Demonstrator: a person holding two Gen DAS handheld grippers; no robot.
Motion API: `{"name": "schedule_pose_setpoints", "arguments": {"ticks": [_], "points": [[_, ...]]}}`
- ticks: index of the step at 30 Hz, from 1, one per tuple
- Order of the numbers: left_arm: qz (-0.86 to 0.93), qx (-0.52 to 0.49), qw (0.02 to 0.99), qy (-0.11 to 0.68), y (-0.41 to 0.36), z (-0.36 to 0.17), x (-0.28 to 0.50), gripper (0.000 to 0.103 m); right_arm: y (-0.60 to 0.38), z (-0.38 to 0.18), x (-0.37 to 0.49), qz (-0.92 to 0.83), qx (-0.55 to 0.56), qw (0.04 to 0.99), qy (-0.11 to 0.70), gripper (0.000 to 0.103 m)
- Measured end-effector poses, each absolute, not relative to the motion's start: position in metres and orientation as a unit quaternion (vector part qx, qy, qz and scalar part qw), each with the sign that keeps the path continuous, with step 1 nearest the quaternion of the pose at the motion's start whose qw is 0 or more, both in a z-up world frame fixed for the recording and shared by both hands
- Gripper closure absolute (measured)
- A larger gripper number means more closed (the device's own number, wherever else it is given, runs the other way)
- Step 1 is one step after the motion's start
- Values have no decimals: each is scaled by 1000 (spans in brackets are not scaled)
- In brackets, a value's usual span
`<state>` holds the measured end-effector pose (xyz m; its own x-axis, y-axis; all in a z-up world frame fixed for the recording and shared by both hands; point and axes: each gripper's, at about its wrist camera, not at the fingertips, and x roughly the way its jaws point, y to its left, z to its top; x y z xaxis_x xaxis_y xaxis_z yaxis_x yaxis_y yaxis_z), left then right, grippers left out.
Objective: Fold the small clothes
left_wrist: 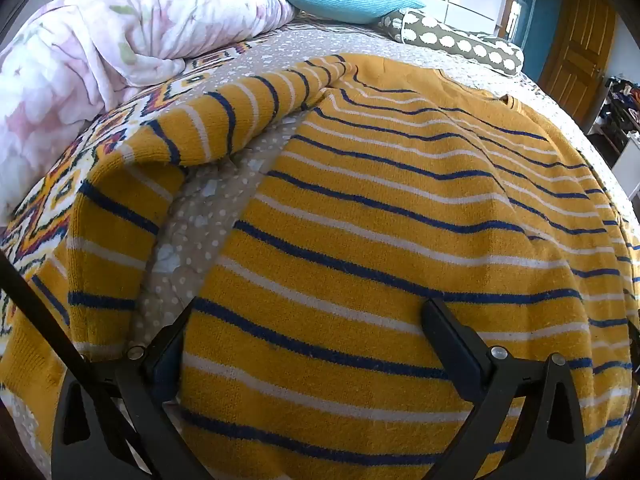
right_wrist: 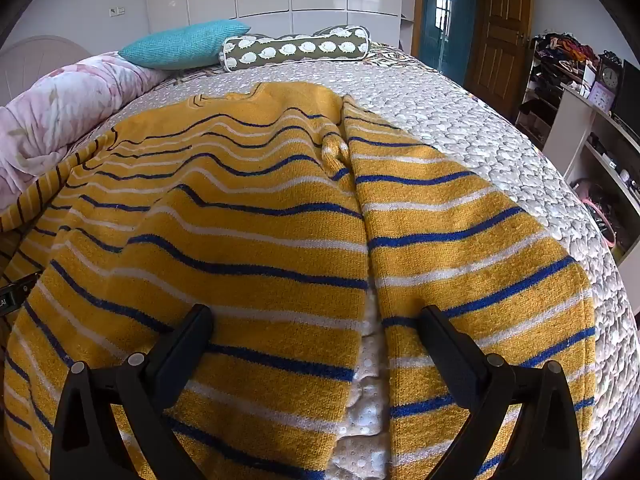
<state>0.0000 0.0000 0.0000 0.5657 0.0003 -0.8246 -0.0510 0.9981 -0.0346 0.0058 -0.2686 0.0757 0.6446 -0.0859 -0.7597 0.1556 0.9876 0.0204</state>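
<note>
A mustard-yellow sweater [left_wrist: 380,208] with blue and white stripes lies spread flat on the bed, its neck at the far end. In the left wrist view its left sleeve [left_wrist: 192,128] runs out to the left, apart from the body. My left gripper [left_wrist: 308,312] is open just above the body's left lower edge, holding nothing. In the right wrist view the sweater [right_wrist: 240,220] shows with its right sleeve [right_wrist: 460,248] lying alongside the body. My right gripper [right_wrist: 316,316] is open over the gap between body and right sleeve, empty.
The bed has a dotted beige quilt [right_wrist: 460,120]. A pink floral duvet [left_wrist: 100,48] is bunched at the left. A turquoise pillow [right_wrist: 184,44] and a patterned bolster [right_wrist: 296,50] lie at the head. Shelves [right_wrist: 592,128] and a wooden door [right_wrist: 500,28] stand to the right.
</note>
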Motion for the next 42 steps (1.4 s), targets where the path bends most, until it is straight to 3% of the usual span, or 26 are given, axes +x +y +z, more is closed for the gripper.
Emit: {"name": "schedule_pose_setpoints", "arguments": {"ticks": [42], "points": [[16,-26,885,464,-1,1,-1,0,-269,76,6,-67,42,906,416,0]]}}
